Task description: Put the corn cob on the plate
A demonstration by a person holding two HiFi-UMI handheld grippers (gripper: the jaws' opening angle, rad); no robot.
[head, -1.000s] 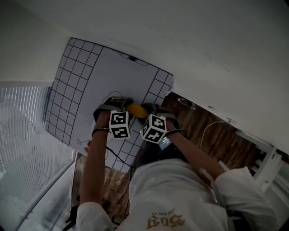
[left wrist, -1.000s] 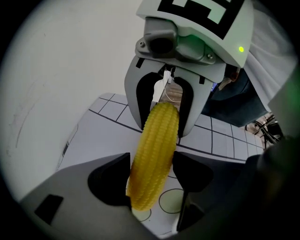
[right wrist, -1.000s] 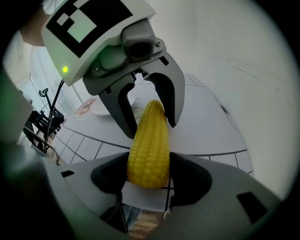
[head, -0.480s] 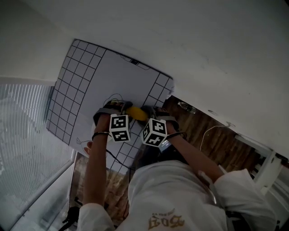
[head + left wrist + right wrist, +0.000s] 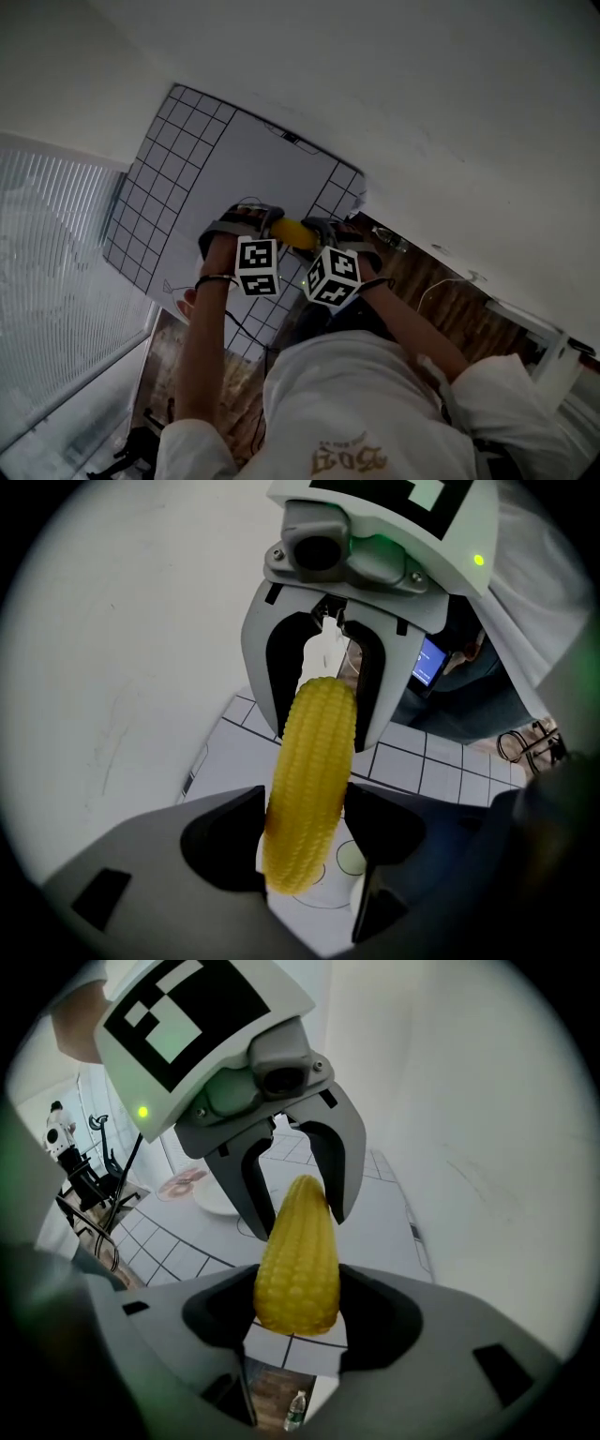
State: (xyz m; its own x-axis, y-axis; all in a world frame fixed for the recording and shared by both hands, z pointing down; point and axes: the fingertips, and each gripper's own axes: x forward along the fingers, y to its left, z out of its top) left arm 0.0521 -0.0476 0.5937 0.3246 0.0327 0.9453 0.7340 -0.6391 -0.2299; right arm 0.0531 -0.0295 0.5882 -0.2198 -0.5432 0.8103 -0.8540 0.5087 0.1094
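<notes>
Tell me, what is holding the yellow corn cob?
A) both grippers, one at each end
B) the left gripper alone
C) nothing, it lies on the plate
A: the left gripper and the right gripper each clamp one end of the corn cob.

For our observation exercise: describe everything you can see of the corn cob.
The corn cob is yellow, with neat kernel rows and a brownish patch on one side; it looks plastic. It tapers to a point at one end. It is held in the air above the gridded mat, the left gripper clamping the pointed end, the right gripper the blunt end. Nothing else touches it.
</notes>
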